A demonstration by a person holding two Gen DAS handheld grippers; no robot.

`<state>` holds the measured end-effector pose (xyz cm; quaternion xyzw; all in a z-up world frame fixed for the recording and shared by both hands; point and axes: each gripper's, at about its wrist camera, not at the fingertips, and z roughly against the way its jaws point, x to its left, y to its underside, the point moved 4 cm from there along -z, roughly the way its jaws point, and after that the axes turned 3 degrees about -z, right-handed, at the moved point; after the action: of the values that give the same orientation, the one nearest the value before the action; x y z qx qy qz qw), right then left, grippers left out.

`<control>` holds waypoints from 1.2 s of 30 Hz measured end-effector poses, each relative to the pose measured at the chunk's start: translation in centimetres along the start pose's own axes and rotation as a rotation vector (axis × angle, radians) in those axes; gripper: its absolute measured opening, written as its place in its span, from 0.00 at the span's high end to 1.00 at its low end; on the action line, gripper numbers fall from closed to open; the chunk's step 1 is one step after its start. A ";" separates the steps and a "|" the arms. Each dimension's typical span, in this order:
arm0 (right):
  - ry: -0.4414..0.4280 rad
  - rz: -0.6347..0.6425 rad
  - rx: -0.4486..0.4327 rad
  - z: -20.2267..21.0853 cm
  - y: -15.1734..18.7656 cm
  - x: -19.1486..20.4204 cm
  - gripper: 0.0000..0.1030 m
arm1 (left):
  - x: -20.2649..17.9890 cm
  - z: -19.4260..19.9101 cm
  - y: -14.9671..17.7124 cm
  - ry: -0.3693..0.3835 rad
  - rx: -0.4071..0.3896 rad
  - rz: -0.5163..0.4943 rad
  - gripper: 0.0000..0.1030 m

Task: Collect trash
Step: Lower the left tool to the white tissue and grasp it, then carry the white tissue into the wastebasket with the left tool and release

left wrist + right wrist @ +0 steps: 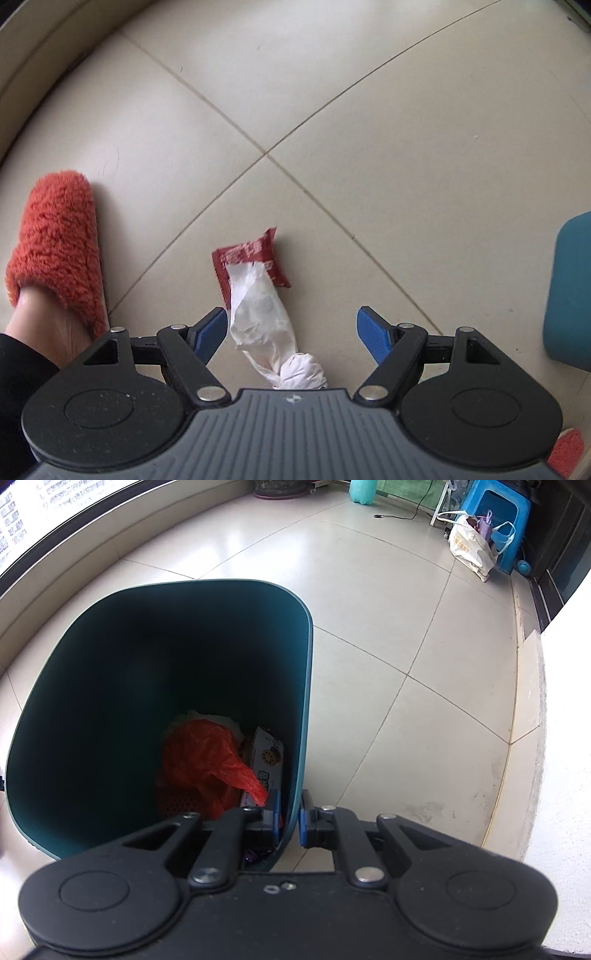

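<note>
Pinching the thin rim of the dark teal plastic trash bin, the right gripper has one blue pad inside the wall and one outside, I'd guess so the bin stays put and open next to the mess. An orange plastic bag and a printed snack box already sit at its bottom. The left gripper points down at the cream tiled floor with jaws spread wide, straddling a twisted white tissue that lies on the floor beside the bin, overlapping a dark red foil sachet. Neither piece is gripped yet. A fuzzy orange slipper stands on the tissue's far side from the bin.
</note>
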<state>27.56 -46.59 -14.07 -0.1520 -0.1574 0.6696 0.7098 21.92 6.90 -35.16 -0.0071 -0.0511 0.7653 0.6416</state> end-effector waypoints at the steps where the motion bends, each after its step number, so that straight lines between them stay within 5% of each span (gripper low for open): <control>1: 0.000 0.002 0.000 0.0 0.0 0.0 0.91 | 0.8 -1.6 0.6 0.016 0.046 0.030 0.25; 6: 0.002 0.011 0.007 -0.3 0.2 0.2 0.91 | 1.5 -5.8 4.3 0.034 0.155 0.072 0.26; 11: 0.003 0.013 0.006 -0.4 0.2 0.3 0.91 | 0.6 -7.1 5.3 0.014 0.157 0.043 0.27; 13: 0.004 0.017 0.006 -0.4 0.3 0.3 0.91 | 0.4 -7.3 5.6 0.001 0.162 0.042 0.35; 15: 0.002 0.018 0.006 -0.3 0.3 0.3 0.91 | 0.2 -7.4 6.0 -0.010 0.169 0.037 0.58; 21: -0.001 0.016 0.002 -0.1 0.3 0.2 0.91 | -0.2 -6.1 6.4 -0.074 0.143 0.014 0.75; 27: -0.004 0.008 -0.004 0.1 0.3 0.1 0.91 | -1.4 -1.4 5.3 -0.054 0.081 0.003 0.75; 36: -0.017 0.002 -0.017 0.6 0.5 -0.4 0.91 | -9.2 9.4 3.5 -0.007 -0.080 -0.160 0.75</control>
<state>26.87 -46.92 -13.71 -0.1526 -0.1690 0.6702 0.7064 19.35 -3.38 -26.58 -0.0262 -0.0843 0.7088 0.6998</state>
